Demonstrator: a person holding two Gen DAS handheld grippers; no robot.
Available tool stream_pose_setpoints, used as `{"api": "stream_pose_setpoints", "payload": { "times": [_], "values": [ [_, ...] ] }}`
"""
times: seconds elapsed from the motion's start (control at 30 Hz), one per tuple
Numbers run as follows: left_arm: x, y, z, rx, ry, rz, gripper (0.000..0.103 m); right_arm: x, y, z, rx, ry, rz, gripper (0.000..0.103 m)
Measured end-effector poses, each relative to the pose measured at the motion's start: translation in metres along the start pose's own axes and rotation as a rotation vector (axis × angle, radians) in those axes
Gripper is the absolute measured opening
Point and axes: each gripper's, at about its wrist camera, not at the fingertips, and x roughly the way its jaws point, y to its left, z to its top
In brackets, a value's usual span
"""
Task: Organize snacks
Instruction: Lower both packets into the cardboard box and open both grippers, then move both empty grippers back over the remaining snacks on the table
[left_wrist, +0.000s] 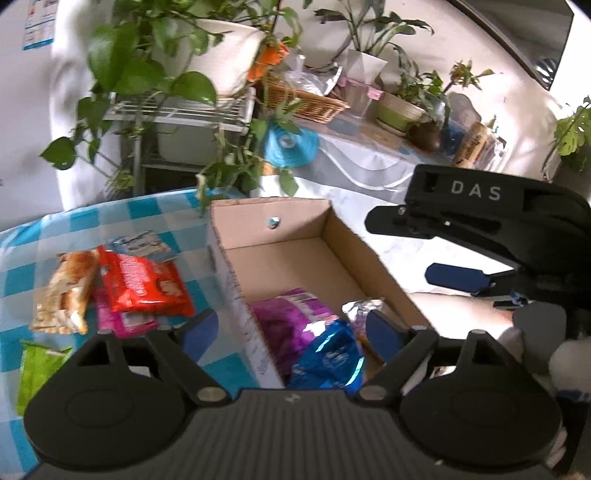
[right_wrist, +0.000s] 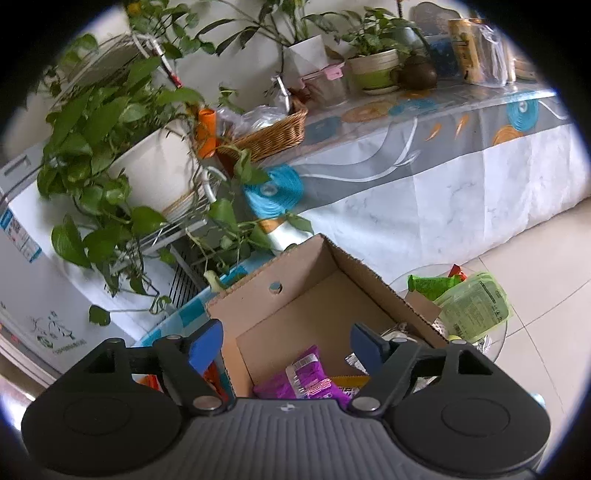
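Observation:
An open cardboard box (left_wrist: 236, 229) stands on the blue checked tablecloth (left_wrist: 162, 210). Inside it lie a purple packet (left_wrist: 284, 321), a shiny blue packet (left_wrist: 328, 358) and a silver one (left_wrist: 360, 308). My left gripper (left_wrist: 291, 332) hovers open over the box's near end, with the blue packet loose below its fingers. My right gripper (left_wrist: 399, 249) reaches in from the right above the box's edge, open and empty. In the right wrist view the right gripper (right_wrist: 286, 338) is spread over the box (right_wrist: 295, 280) and the purple packet (right_wrist: 306, 380). Red (left_wrist: 144, 284), beige (left_wrist: 66, 291), pale blue (left_wrist: 144, 243), pink (left_wrist: 122, 319) and green (left_wrist: 37, 365) packets lie left of the box.
A leafy plant in a white pot (left_wrist: 218, 48) on a wire rack (left_wrist: 177, 110) trails over the table's far edge. Behind it, a long clothed table carries a wicker basket (left_wrist: 306, 99) and more pots. A round glass side table (right_wrist: 495, 343) to the right holds green packs (right_wrist: 472, 310).

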Motion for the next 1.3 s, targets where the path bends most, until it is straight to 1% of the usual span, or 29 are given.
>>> {"api": "stream_pose_setpoints", "payload": {
  "times": [0.17,0.33,0.6,0.83,0.93,1.0,1.13,1.3],
  "values": [
    [-0.012,0.019,-0.002,-0.035,-0.011,0.041,0.088,0.004,0.007,-0.005,-0.02,0.013,0.013,0.085],
    [-0.022,0.034,-0.006,-0.067,-0.024,0.06,0.089,0.009,0.018,-0.01,-0.036,0.031,0.048,0.086],
    [-0.039,0.068,-0.019,-0.139,-0.036,0.105,0.089,0.021,0.044,-0.026,-0.113,0.077,0.087,0.087],
    [-0.055,0.107,-0.03,-0.193,-0.038,0.154,0.089,0.028,0.074,-0.048,-0.225,0.111,0.107,0.087],
    [-0.058,0.127,-0.035,-0.217,-0.032,0.192,0.089,0.029,0.086,-0.059,-0.281,0.121,0.103,0.088],
    [-0.058,0.141,-0.039,-0.242,-0.019,0.216,0.09,0.03,0.092,-0.064,-0.292,0.13,0.109,0.088],
    [-0.058,0.166,-0.045,-0.291,0.001,0.235,0.09,0.03,0.103,-0.078,-0.321,0.152,0.116,0.088],
    [-0.058,0.193,-0.049,-0.34,0.008,0.257,0.09,0.029,0.115,-0.101,-0.366,0.195,0.121,0.088]
  ]
}}
